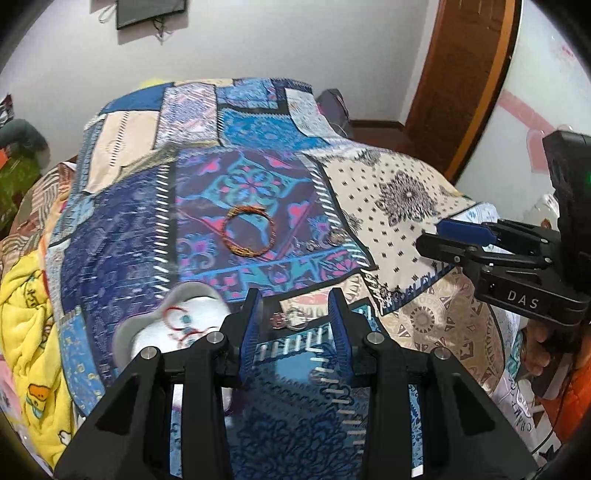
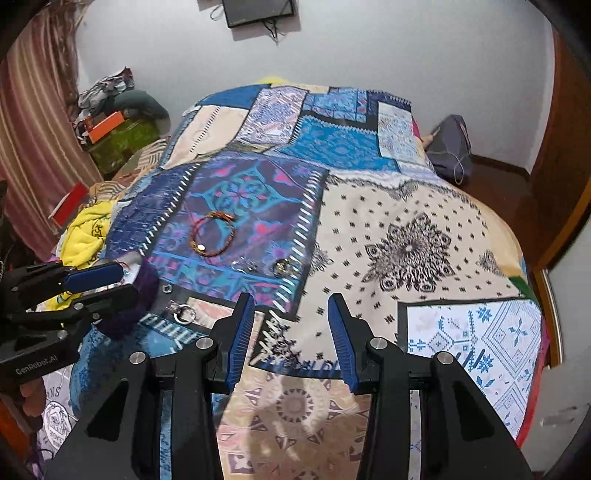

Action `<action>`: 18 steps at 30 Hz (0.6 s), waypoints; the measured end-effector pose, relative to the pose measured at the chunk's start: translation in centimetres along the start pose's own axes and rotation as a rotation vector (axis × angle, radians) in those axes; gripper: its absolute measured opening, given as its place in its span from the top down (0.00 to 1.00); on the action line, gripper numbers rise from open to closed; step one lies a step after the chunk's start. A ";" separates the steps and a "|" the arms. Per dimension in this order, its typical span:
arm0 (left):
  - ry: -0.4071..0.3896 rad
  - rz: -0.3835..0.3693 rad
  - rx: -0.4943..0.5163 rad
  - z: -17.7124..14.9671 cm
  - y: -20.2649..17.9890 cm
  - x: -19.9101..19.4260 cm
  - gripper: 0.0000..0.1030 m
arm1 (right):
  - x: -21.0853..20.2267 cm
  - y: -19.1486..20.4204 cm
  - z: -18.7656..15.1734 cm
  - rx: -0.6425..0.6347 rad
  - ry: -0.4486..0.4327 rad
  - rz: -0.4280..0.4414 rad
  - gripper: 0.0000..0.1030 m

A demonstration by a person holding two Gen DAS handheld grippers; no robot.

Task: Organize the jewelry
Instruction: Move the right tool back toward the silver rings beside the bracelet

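1. The bed carries a patchwork bedspread (image 1: 388, 192) in blues, purples and cream, and all the jewelry lies on it.
2. A yellow blanket (image 1: 26, 306) is bunched at nine o'clock in the left wrist view; a dark wall-mounted screen (image 2: 260, 11) hangs at twelve o'clock in the right wrist view.
3. The left gripper (image 1: 295, 325) has its jaws wide apart, holding nothing; a silver ring with a small charm (image 1: 291, 318) lies on the cloth between the blue pads.
4. The right gripper (image 2: 291, 339) likewise has its jaws spread wide and empty, over a cream patch.
5. A grey-rimmed white jewelry tray (image 1: 129, 328), at about eight o'clock of the left gripper's jaws and touching them, holds thin red bracelets (image 1: 181, 325) with a turquoise bead.
6. An orange braided bracelet (image 1: 249, 230) lies as an open loop on the purple patch, toward twelve o'clock.
7. Small silver earrings (image 2: 282, 266) lie just beside it at four o'clock.
8. Writing: "DAS" on the right gripper's body in the left wrist view, "GenRobot.AI" on the left gripper's body in the right wrist view.
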State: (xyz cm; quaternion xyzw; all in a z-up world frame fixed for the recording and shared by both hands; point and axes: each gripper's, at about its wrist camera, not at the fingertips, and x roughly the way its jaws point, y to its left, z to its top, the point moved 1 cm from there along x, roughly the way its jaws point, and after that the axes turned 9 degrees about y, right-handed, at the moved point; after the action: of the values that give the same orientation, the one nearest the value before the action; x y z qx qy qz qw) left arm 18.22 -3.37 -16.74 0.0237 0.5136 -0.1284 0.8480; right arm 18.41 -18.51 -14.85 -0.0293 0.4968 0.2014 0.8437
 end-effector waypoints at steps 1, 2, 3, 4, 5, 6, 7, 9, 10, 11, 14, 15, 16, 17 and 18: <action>0.010 -0.005 0.006 0.0 -0.2 0.4 0.65 | 0.1 -0.2 -0.1 0.003 0.004 0.001 0.63; 0.023 -0.010 0.011 0.0 -0.4 0.9 0.65 | 0.4 -0.3 -0.2 0.006 0.009 0.003 0.63; 0.036 -0.015 0.015 0.0 -0.6 1.4 0.65 | 0.5 -0.4 -0.3 0.007 0.013 0.005 0.63; 0.049 -0.021 0.019 -0.1 -0.8 1.8 0.65 | 0.7 -0.6 -0.3 0.008 0.016 0.008 0.63; 0.062 -0.024 0.022 -0.1 -0.9 2.3 0.65 | 0.9 -0.7 -0.3 0.009 0.020 0.012 0.63; 0.072 -0.024 0.024 -0.2 -1.0 2.7 0.65 | 1.1 -0.8 -0.3 0.010 0.024 0.015 0.63; 0.081 -0.022 0.026 -0.3 -1.1 3.0 0.65 | 1.3 -0.8 -0.3 0.011 0.027 0.018 0.63; 0.097 -0.011 0.025 -0.3 -1.0 3.7 0.65 | 1.6 -1.0 -0.3 0.012 0.034 0.024 0.63; 0.105 -0.005 0.022 -0.4 -0.8 4.0 0.65 | 1.7 -1.0 -0.2 0.012 0.036 0.027 0.63; 0.113 -0.001 0.018 -0.3 -0.7 4.3 0.65 | 1.9 -1.1 -0.2 0.012 0.038 0.028 0.63; 0.124 0.002 0.009 -0.2 -0.4 4.9 0.65 | 2.1 -1.2 -0.2 0.010 0.040 0.032 0.63; 0.125 0.002 0.011 -0.2 -0.4 4.9 0.65 | 2.2 -1.2 -0.2 0.011 0.041 0.034 0.63; 0.127 -0.003 0.009 -0.1 -0.4 5.0 0.65 | 2.3 -1.2 -0.2 0.012 0.042 0.035 0.63; 0.132 -0.018 0.002 0.0 -0.4 5.0 0.65 | 2.3 -1.3 -0.2 0.015 0.043 0.039 0.63; 0.134 -0.033 -0.002 0.0 -0.4 4.9 0.65 | 2.5 -1.3 -0.1 0.016 0.045 0.042 0.63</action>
State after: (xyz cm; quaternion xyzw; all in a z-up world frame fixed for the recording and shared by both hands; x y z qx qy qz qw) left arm 20.29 -4.70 -21.04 0.0229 0.5698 -0.1397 0.8095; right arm 19.81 -18.96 -17.20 -0.0164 0.5176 0.2142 0.8282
